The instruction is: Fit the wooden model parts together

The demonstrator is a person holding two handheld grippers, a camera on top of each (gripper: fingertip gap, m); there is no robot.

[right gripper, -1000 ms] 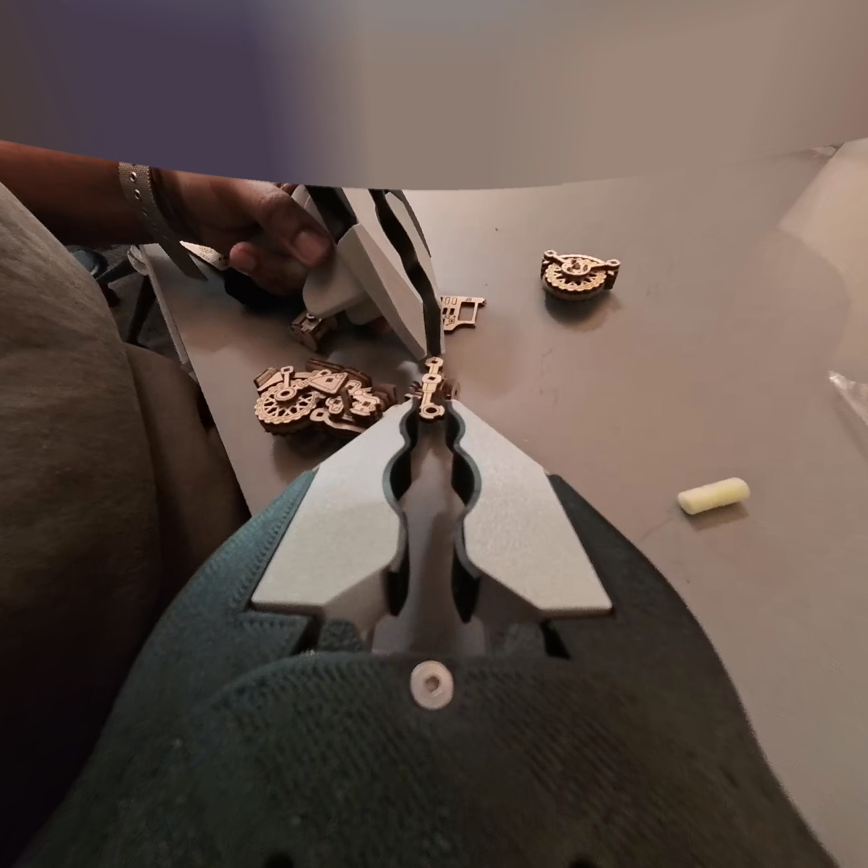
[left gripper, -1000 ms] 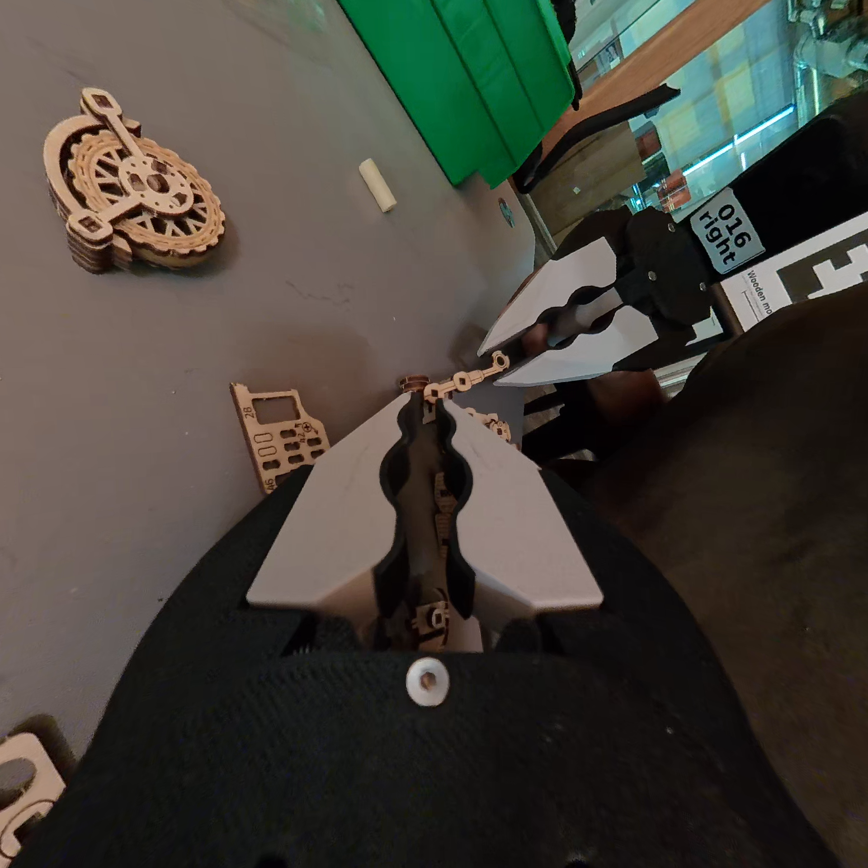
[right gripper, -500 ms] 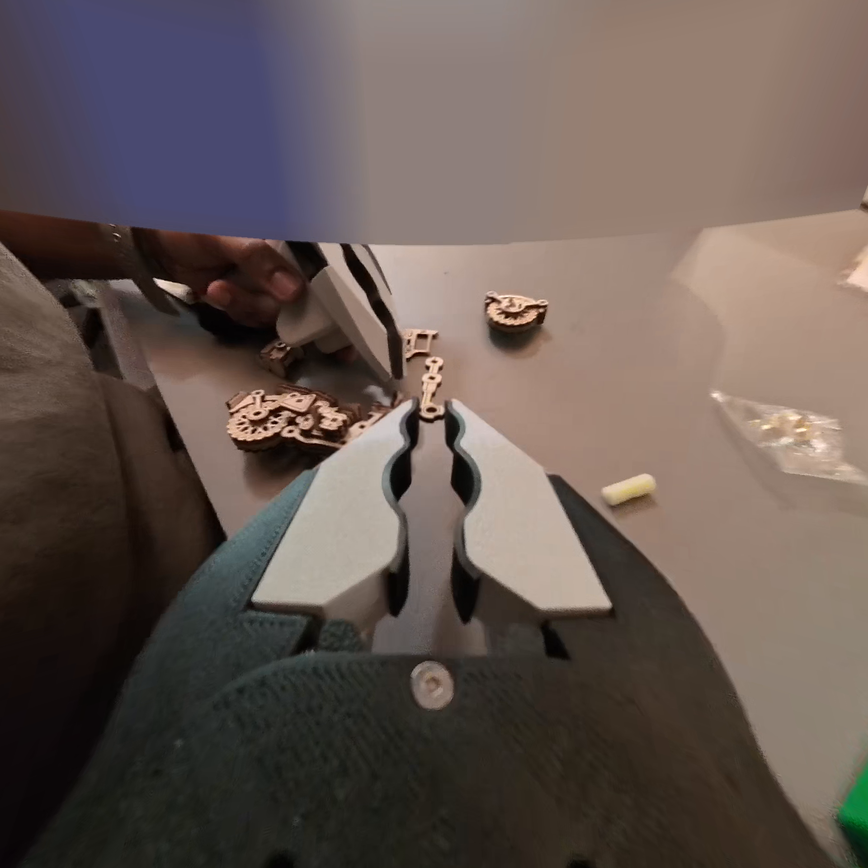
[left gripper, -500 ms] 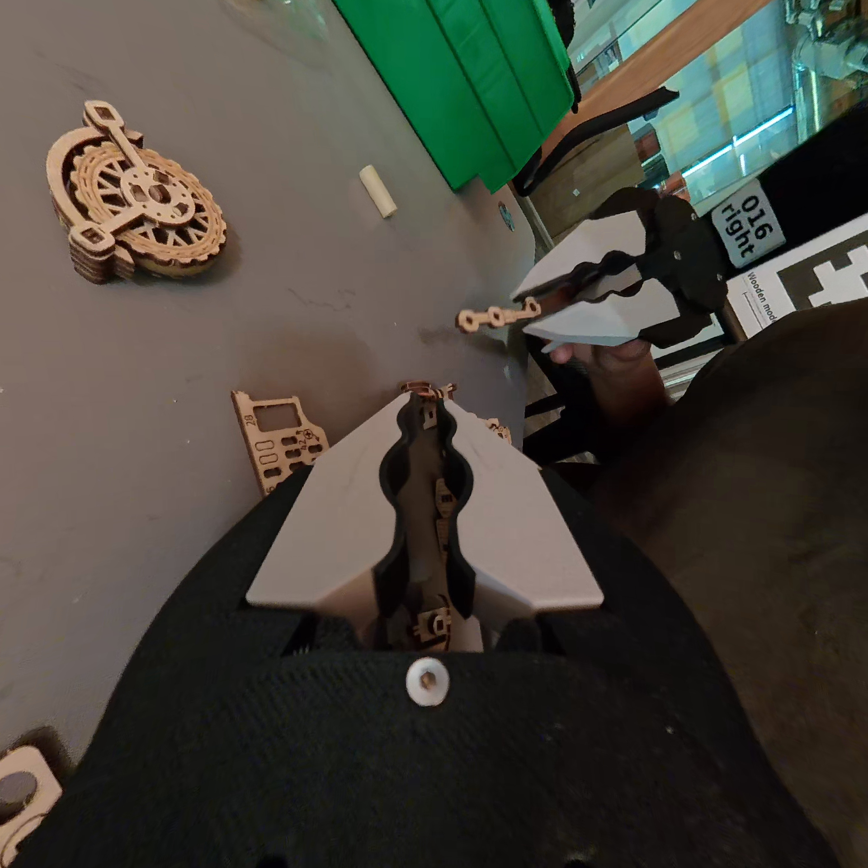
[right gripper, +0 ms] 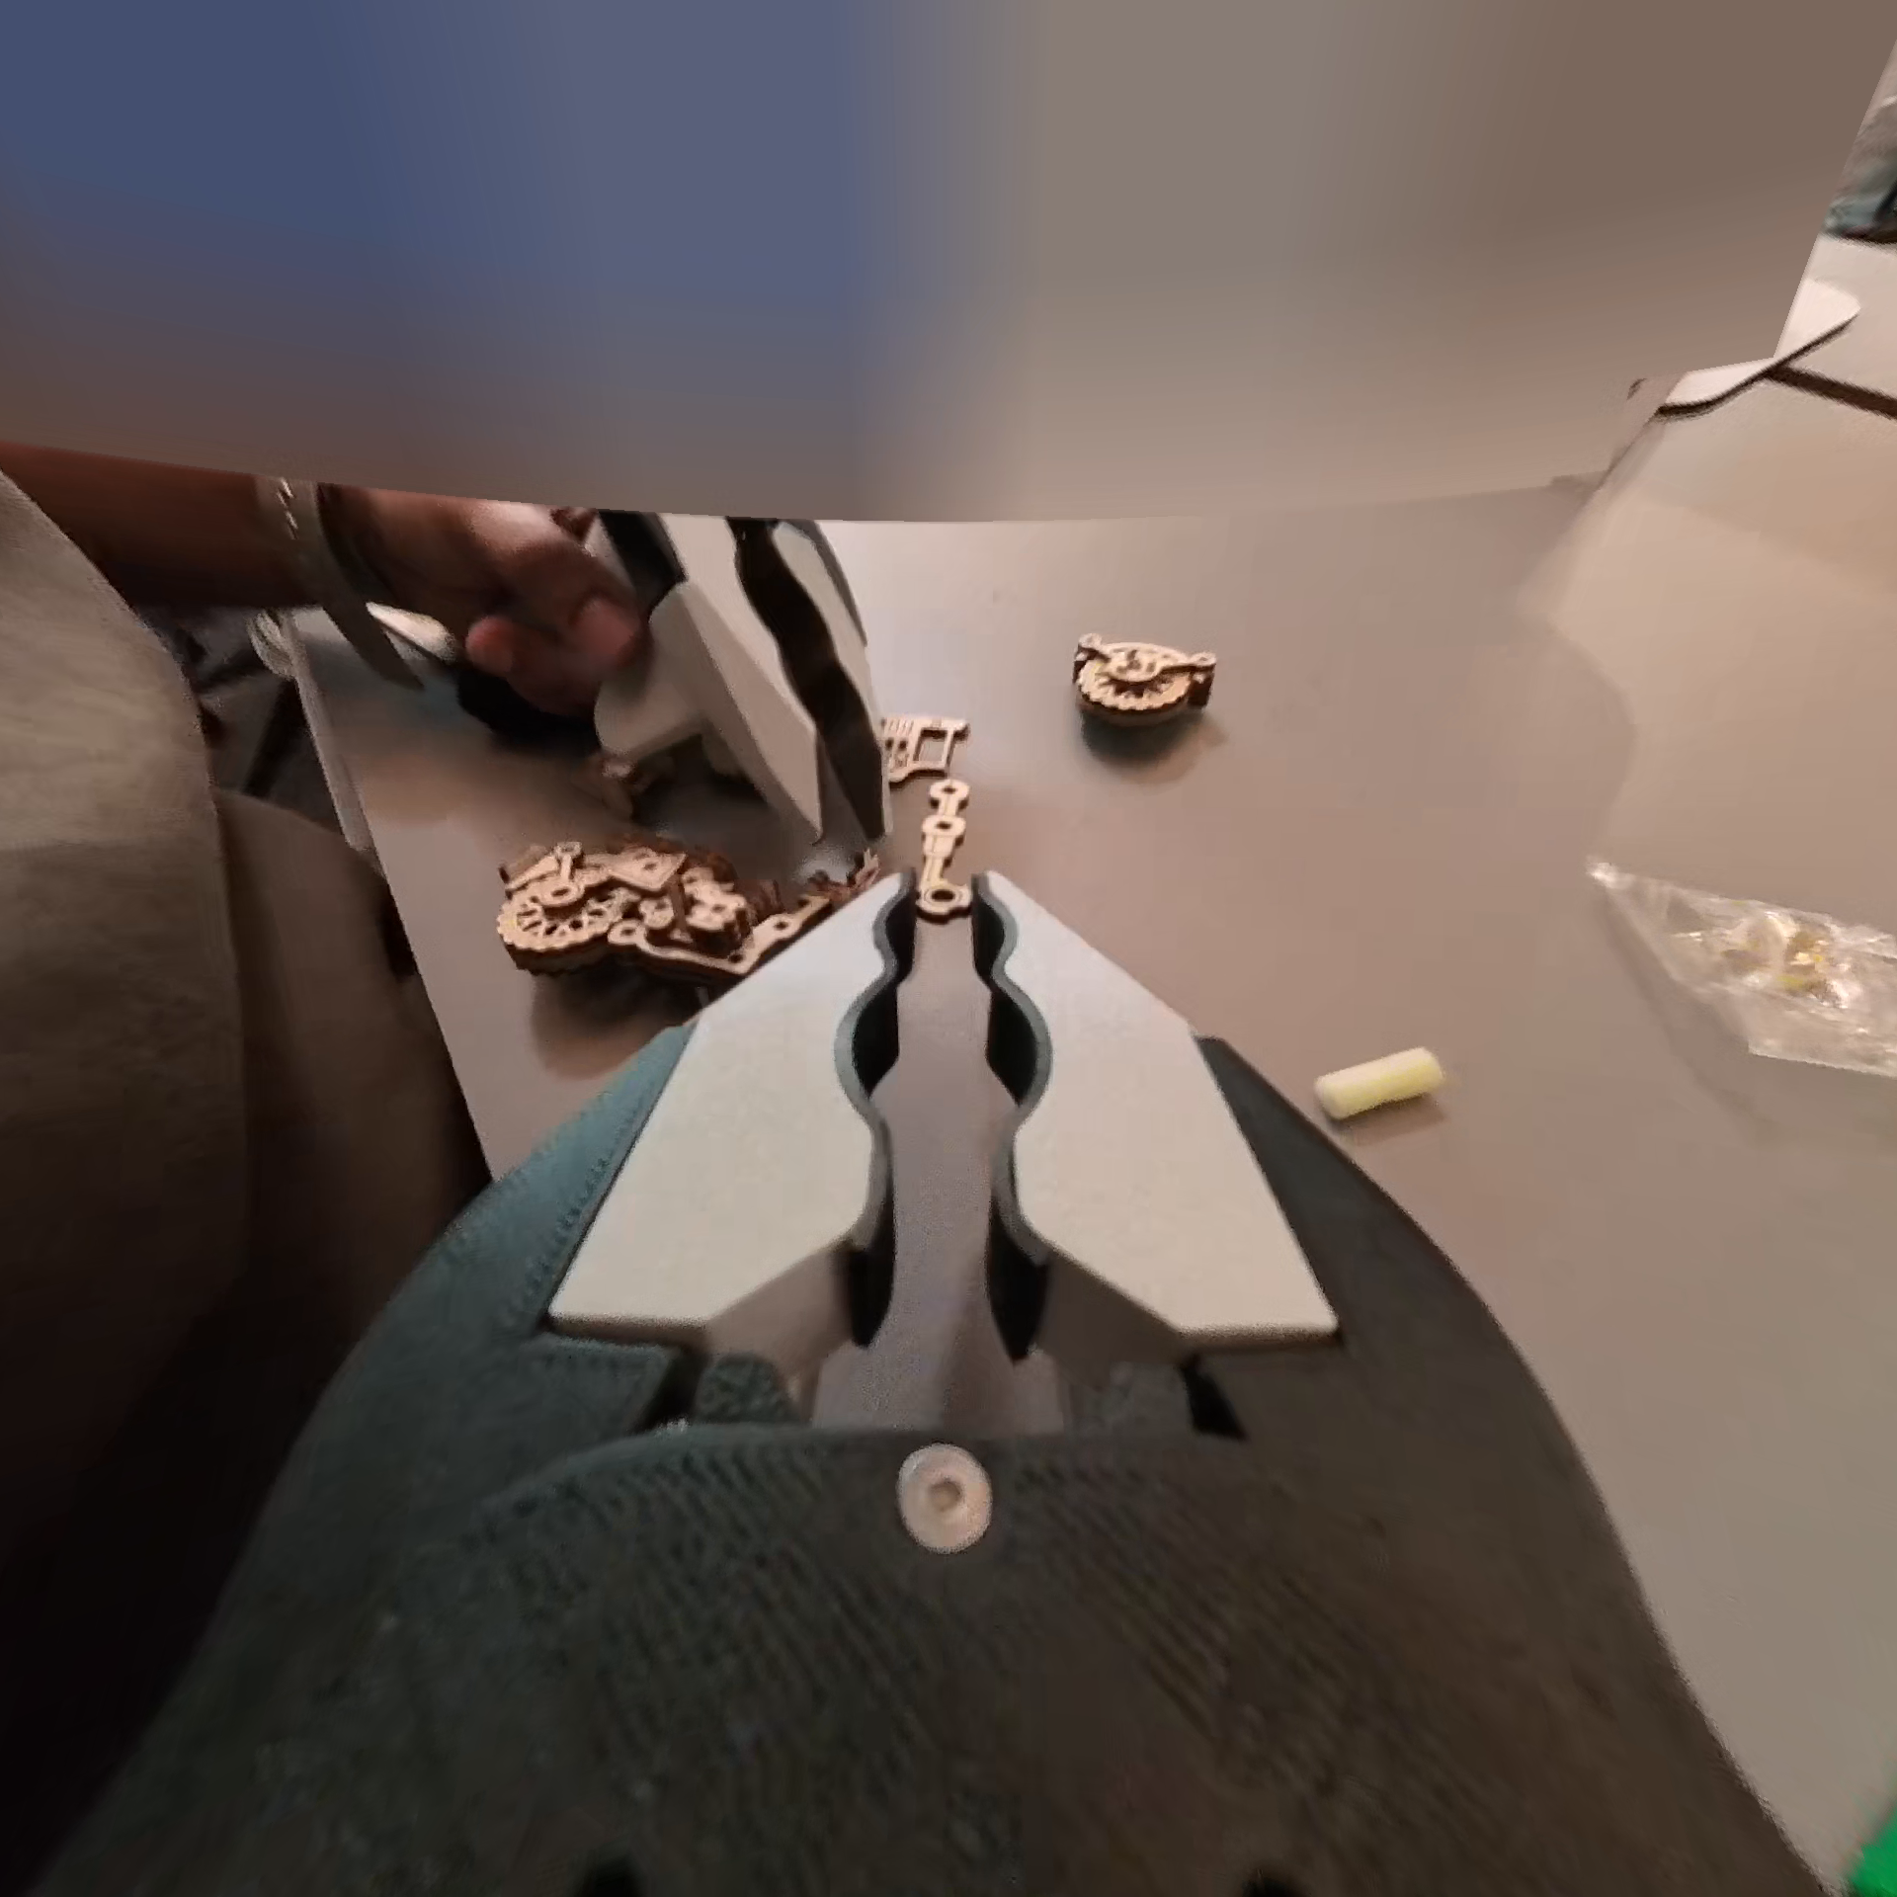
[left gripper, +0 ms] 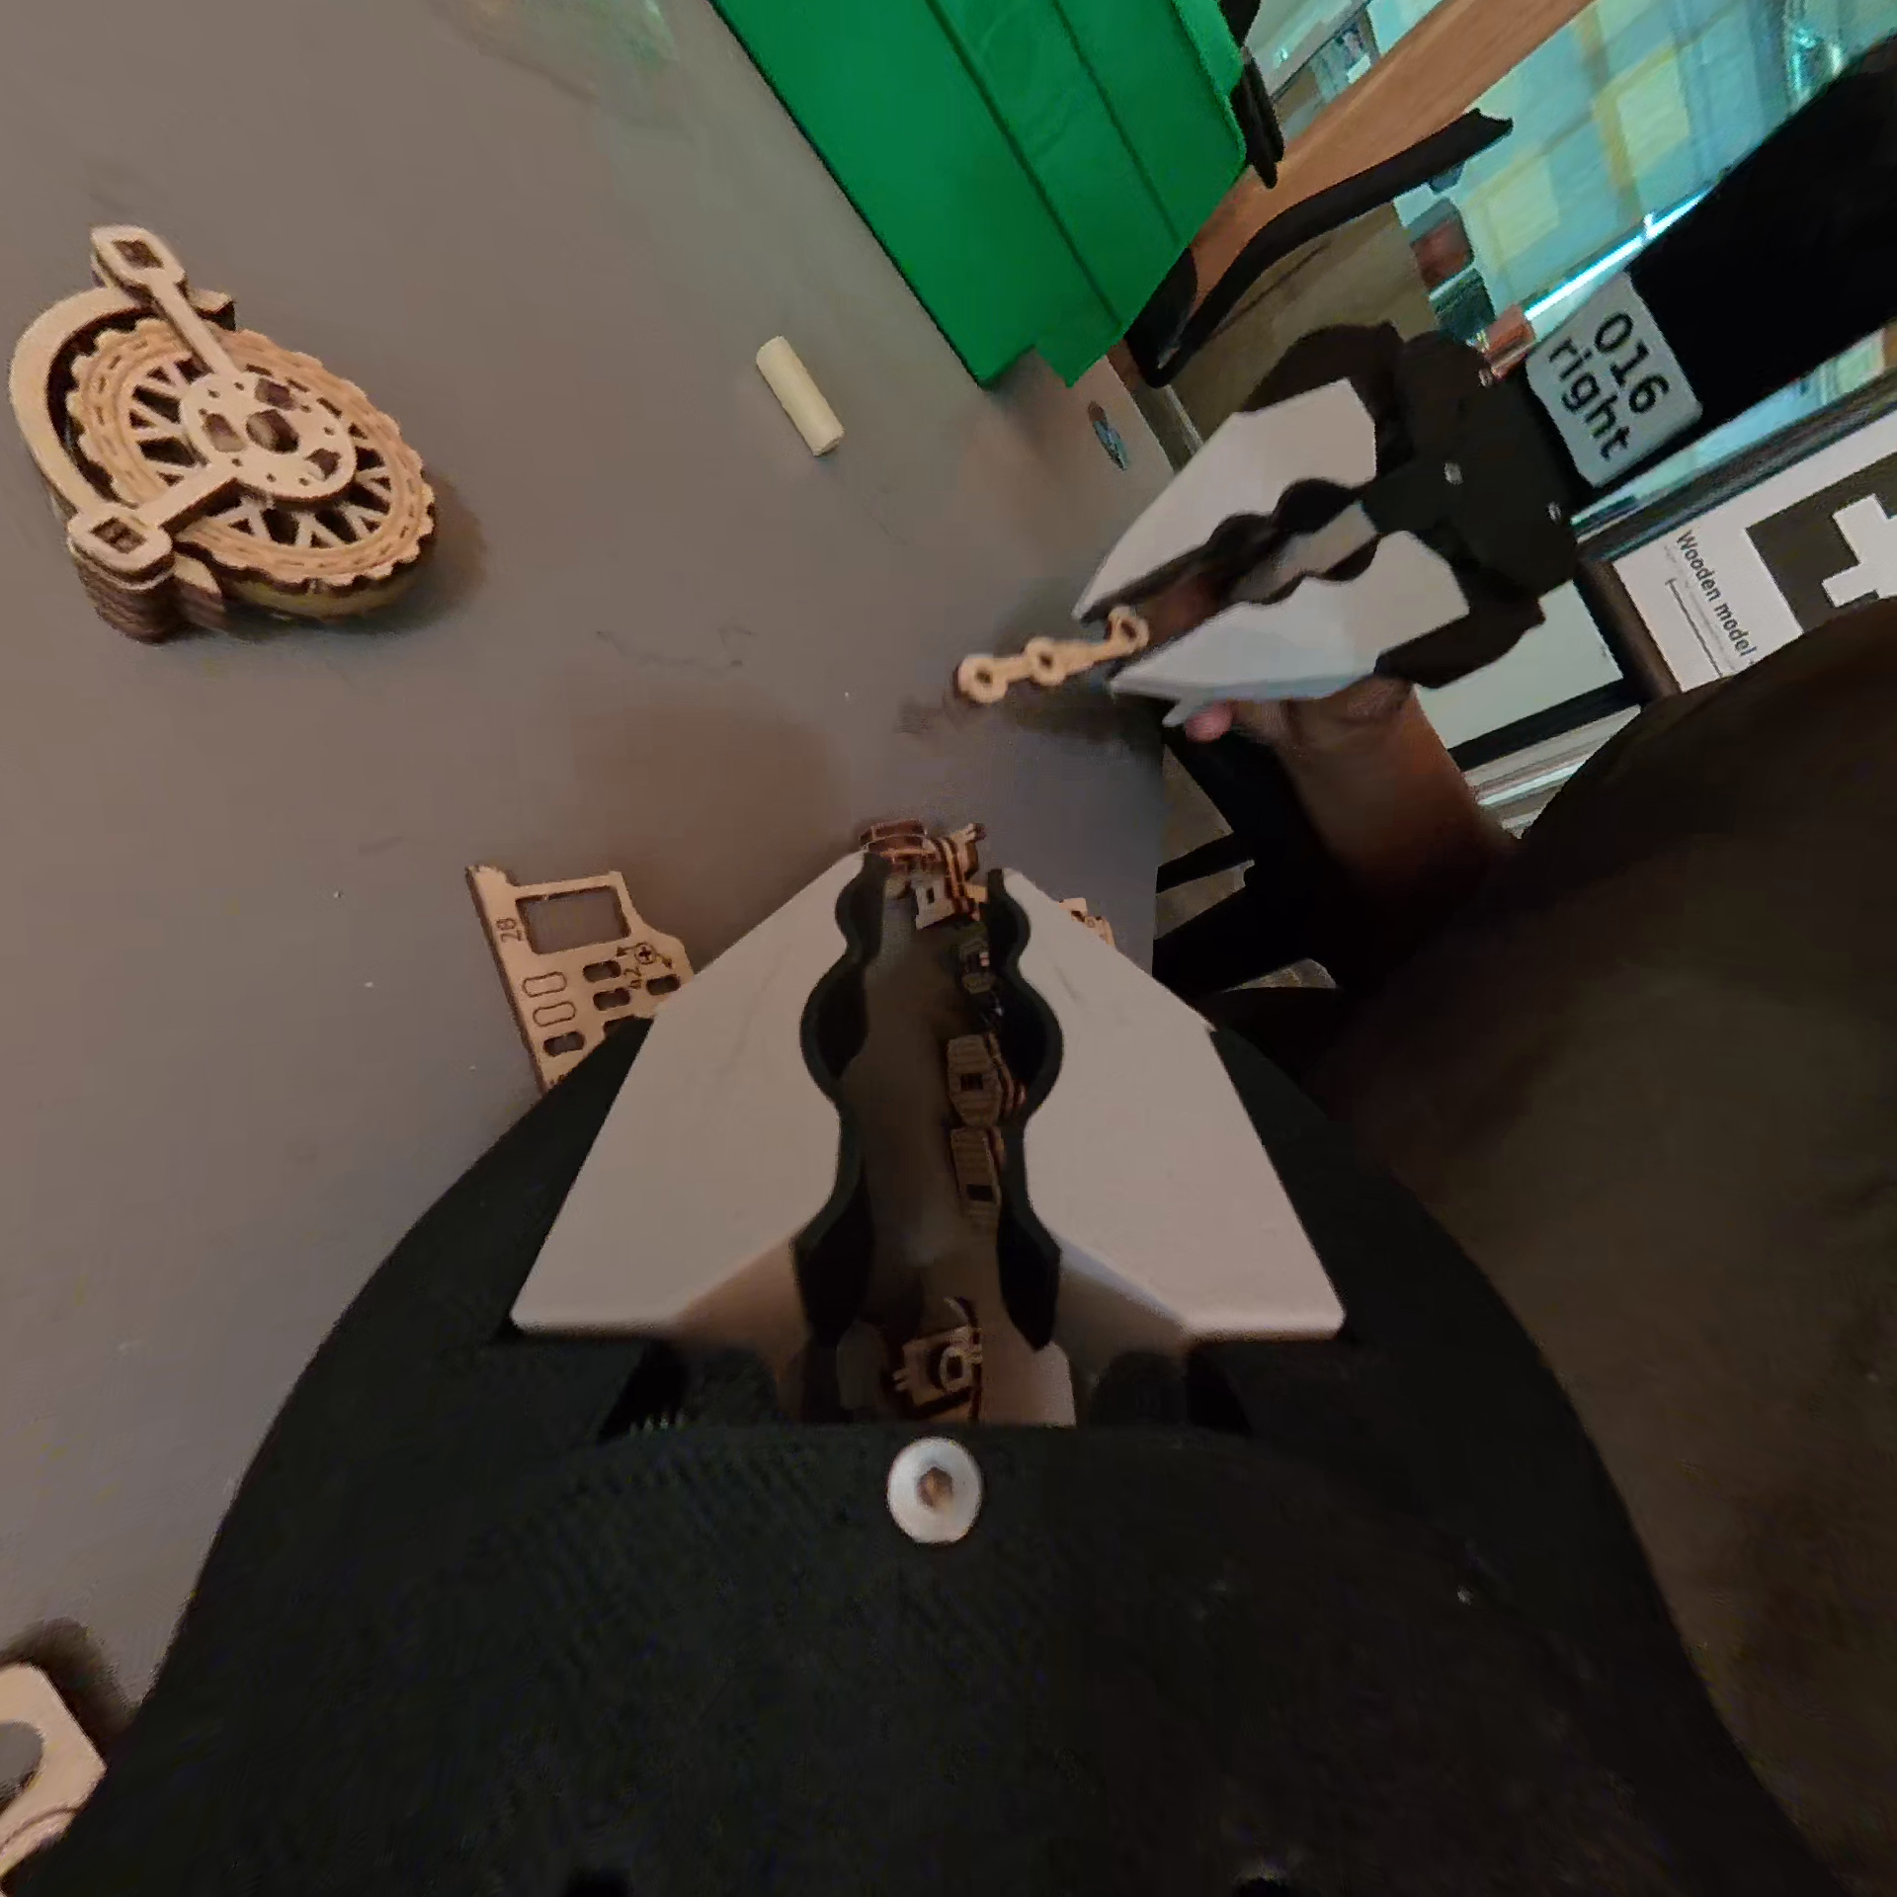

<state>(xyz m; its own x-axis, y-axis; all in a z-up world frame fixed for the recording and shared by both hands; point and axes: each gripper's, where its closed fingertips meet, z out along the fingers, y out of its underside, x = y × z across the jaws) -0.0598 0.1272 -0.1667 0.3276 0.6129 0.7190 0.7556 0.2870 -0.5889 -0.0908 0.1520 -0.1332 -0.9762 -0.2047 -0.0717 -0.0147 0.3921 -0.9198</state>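
Assembly part-way: right hand-held gripper (right gripper: 939, 891) pinches a slim wooden link (right gripper: 942, 844) above the tabletop (right gripper: 1334, 842), unjoined, while left hand-held gripper (left gripper: 929, 873) clamps the partly built wooden model (right gripper: 626, 914); a gear sub-assembly (left gripper: 221, 462) lies well apart.

Foam peg (right gripper: 1379, 1082) beside, perhaps touching, bag (right gripper: 1766, 960)

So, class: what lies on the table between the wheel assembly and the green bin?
In the left wrist view, one small pale cylinder lies between the wheel assembly and the green bin; otherwise bare grey table.
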